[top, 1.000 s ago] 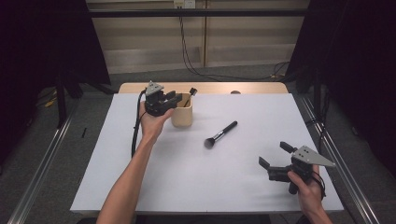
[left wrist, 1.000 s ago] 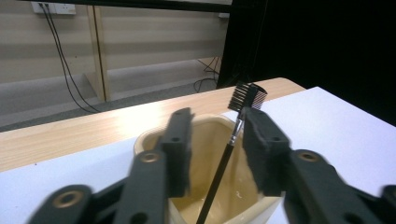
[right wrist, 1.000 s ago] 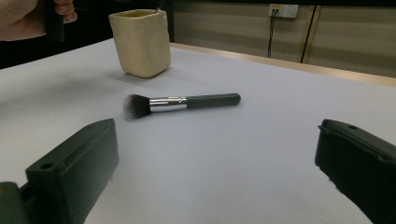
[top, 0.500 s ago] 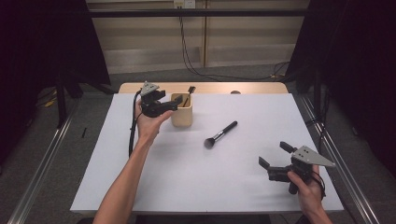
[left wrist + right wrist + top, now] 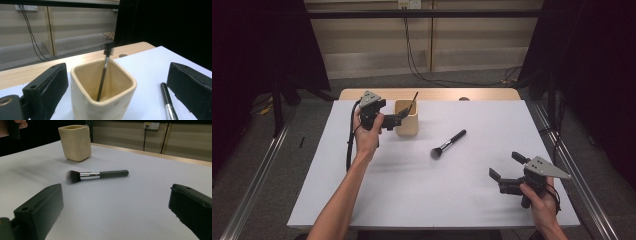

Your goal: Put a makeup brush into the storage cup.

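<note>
Left hand-held gripper (image 5: 401, 118): jaws just opened wide, nothing between the pads, either side of the cup (image 5: 103, 92).
Thin brush (image 5: 104, 72): stands tilted inside the cup.
Makeup brush (image 5: 448, 144): flat on the surface (image 5: 412, 185), between both grippers.
Right hand-held gripper (image 5: 507, 166): open, empty, near the front edge.

Pale panelled wall (image 5: 462, 45), grey floor (image 5: 257, 165), dark curtains (image 5: 592, 60).

A glazed, glossy cream ceramic cup (image 5: 103, 93) is being shown just ahead of the left gripper (image 5: 396, 120), whose pads are looking matt black. Inside it, a thin dark wand (image 5: 102, 80) with a bristly tip is leaning. Ahead of the right gripper (image 5: 507, 172), a brush (image 5: 96, 175) is lying with soft bristles, a shiny metal collar and matt black handle on a smooth, matt white table (image 5: 462, 190) edged in pale wood.
</note>
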`<move>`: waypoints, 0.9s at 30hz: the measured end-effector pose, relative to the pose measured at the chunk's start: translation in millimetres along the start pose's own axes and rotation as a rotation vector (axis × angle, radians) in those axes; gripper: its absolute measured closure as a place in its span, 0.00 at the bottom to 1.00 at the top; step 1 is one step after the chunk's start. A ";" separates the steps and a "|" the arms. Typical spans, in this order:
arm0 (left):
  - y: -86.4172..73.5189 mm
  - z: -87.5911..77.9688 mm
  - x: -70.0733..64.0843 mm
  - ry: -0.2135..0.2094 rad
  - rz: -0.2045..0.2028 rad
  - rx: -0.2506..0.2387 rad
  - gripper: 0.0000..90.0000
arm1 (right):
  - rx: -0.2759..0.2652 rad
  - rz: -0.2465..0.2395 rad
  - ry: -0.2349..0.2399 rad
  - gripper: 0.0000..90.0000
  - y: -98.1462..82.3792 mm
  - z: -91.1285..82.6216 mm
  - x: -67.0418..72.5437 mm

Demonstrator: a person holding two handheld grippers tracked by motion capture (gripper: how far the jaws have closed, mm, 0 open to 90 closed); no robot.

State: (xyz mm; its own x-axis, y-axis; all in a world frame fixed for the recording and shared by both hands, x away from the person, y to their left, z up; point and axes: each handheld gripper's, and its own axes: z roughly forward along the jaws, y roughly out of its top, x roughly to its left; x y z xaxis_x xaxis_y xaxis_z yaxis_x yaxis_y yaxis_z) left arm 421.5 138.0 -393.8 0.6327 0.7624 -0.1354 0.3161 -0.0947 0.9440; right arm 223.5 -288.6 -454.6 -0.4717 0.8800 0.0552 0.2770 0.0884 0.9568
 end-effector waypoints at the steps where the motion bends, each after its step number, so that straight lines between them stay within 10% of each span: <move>1: -0.1 -1.2 -0.9 -0.001 0.000 0.001 0.04 | 0.000 0.000 0.000 0.00 0.0 0.0 0.0; 14: -9.8 -24.0 4.9 0.046 0.012 -0.079 0.04 | 0.002 0.000 -0.003 0.00 -0.1 0.4 -0.1; 27: -26.6 -56.2 7.3 0.012 0.036 -0.051 0.03 | 0.001 0.000 -0.004 0.00 0.1 0.3 0.3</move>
State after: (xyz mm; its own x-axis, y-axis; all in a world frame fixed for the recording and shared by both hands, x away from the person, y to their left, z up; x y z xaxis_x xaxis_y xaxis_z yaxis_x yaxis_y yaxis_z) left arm 378.0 182.0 -403.0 0.6345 0.7667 -0.0982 0.2569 -0.0894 0.9623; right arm 223.6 -288.2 -454.6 -0.4681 0.8820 0.0543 0.2775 0.0884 0.9566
